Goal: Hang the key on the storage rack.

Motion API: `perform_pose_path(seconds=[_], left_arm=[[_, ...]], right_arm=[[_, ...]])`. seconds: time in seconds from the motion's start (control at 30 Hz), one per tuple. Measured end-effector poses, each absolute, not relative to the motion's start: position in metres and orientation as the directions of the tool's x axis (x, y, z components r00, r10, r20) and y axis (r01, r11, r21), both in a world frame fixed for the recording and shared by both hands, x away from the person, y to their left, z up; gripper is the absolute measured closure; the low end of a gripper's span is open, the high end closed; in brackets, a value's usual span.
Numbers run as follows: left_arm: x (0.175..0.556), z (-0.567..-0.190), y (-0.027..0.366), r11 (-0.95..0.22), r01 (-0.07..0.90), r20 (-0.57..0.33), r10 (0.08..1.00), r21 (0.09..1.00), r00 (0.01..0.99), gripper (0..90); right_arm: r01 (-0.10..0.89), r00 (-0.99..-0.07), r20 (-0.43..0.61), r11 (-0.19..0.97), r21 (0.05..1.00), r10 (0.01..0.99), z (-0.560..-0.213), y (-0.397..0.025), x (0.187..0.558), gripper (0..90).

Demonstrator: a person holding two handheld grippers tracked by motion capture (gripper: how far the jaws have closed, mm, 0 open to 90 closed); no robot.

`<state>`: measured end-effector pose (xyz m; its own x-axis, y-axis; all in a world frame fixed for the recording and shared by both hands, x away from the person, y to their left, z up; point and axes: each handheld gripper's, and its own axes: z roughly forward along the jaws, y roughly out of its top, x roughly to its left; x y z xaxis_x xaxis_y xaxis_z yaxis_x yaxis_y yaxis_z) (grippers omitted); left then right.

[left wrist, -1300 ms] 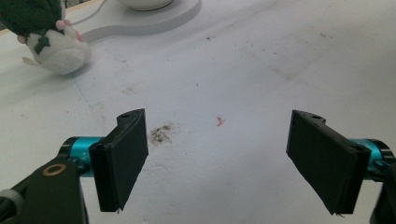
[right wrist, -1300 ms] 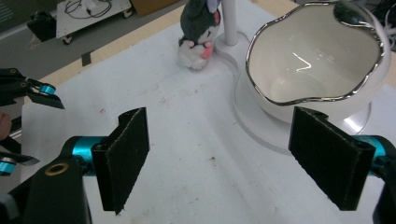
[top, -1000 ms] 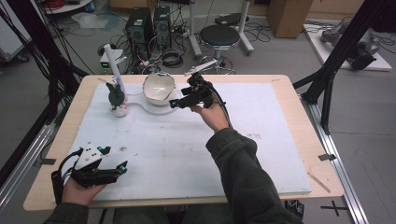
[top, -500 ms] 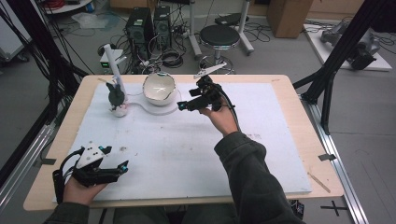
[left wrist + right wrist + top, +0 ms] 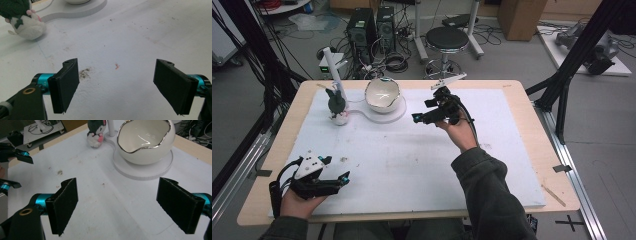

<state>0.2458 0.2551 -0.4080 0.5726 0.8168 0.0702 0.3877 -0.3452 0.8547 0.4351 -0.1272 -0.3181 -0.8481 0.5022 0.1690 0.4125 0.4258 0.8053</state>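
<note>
My right gripper (image 5: 424, 116) has its jaws spread wide with nothing between them, held above the white mat (image 5: 512, 150) just right of the bowl (image 5: 143, 141). The bowl sits on a round white base (image 5: 150, 168) at the far side of the tabletop (image 5: 537, 95), near me but not touching. It looks like glazed ceramic with a wavy metallic rim: stiff, slick, fairly heavy and easy to chip. I judge the best hold is across the wall at the rim, one jaw inside and one outside, squeezed gently, since the round belly would slip out. Left of the bowl a small plush toy (image 5: 96, 131) leans by a white post (image 5: 333, 67); it is soft and light, and could be pinched anywhere. My left gripper (image 5: 343, 178) rests near the front edge, well apart from both, jaws equally wide and holding nothing.
</note>
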Motion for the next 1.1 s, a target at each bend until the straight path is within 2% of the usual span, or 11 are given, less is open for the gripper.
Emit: perform_pose_path(seconds=[1.1], left_arm=[[0.251,-0.408,0.250,-0.351,0.387,0.069,0.810,0.853,0.583,20.8]], right_arm=[[0.450,-0.804,0.172,0.394,0.801,0.569,-0.340,-0.182,0.411,13.7]])
